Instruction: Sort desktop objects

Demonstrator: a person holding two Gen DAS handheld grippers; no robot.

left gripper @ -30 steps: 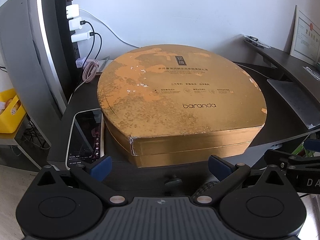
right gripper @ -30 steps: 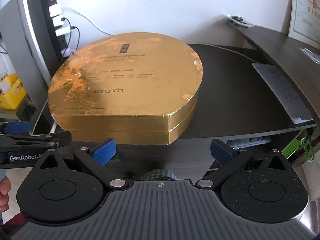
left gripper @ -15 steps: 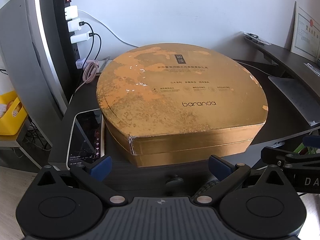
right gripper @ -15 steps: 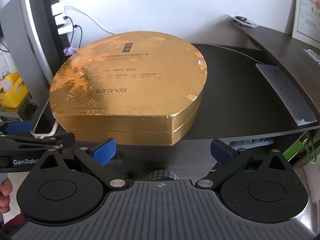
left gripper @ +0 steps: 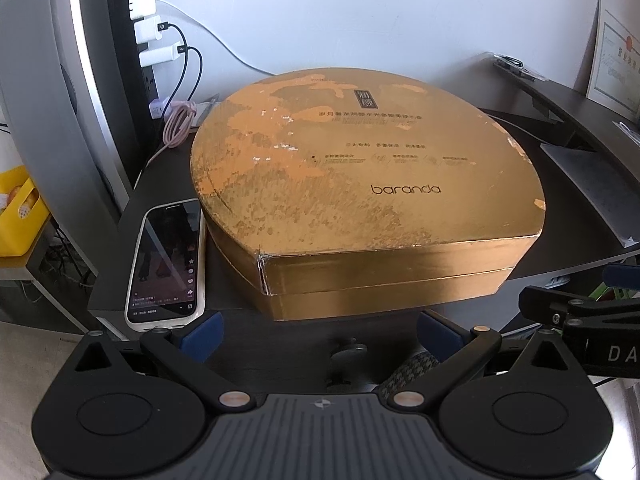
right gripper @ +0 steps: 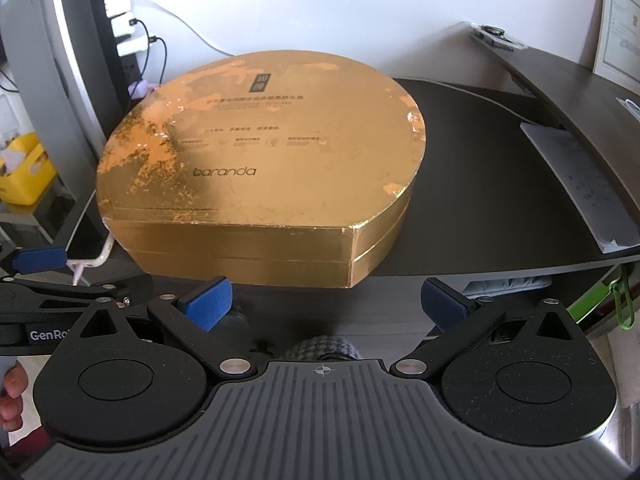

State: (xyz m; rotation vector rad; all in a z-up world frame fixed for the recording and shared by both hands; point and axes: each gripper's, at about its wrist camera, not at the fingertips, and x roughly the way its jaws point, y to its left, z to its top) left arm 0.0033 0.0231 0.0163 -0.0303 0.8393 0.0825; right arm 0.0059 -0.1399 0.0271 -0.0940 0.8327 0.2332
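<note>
— What's on the dark desk (left gripper: 568, 200)?

— One gold box (left gripper: 360, 184), rounded with a flat front edge, its foil lid scuffed and patchy, sitting mid-desk. One phone (left gripper: 168, 264) in a pale case lies just beside its left side.

— And the tools?

— The left gripper (left gripper: 316, 330) and the right gripper (right gripper: 326, 306) both hang before the box's front, blue ribbed pads spread wide, grasping nothing.

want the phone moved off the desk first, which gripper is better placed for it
Left, probably. The phone lies just ahead of the left gripper, jaws open, beside the gold box. From the right gripper, only the phone's corner shows past the box.
</note>
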